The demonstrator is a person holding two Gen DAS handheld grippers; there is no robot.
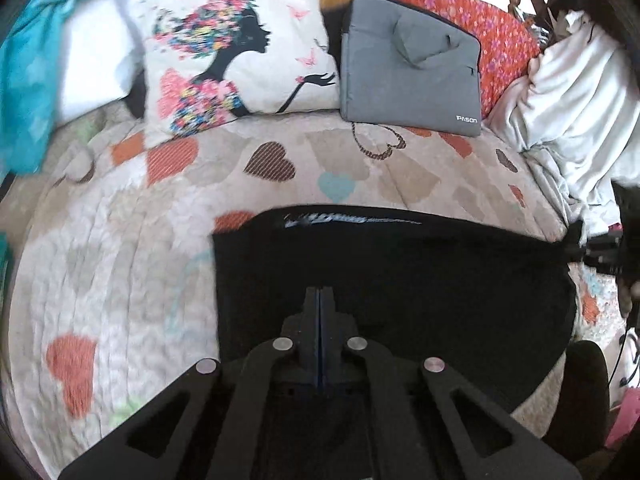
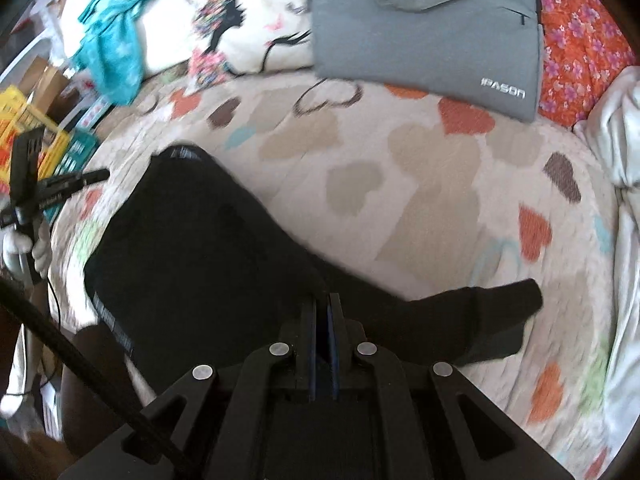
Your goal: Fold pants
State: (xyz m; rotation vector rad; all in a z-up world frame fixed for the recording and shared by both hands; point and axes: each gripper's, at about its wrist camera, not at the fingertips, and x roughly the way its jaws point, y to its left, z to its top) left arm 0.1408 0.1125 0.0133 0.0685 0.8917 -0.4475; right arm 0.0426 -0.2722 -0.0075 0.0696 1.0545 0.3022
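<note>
Black pants [image 1: 400, 280] lie on a bed quilt with a heart pattern [image 1: 280, 168]. In the left wrist view my left gripper [image 1: 320, 292] is over the pants with its fingers pressed together; whether cloth is pinched between them does not show. In the right wrist view the pants [image 2: 192, 264] spread from upper left to a leg end at the right [image 2: 500, 312]. My right gripper [image 2: 322, 300] is above the pants with its fingers nearly together, and dark cloth seems to sit between them. The other gripper [image 2: 60, 184] shows at the left edge.
A grey laptop sleeve [image 1: 412, 72] and a white pillow with a printed woman [image 1: 236, 52] lie at the head of the bed. An orange floral cushion [image 1: 504, 40], a white sheet heap [image 1: 568, 100] and a teal cloth [image 1: 28, 60] lie around. A yellow crate [image 2: 24, 128] stands off the bed.
</note>
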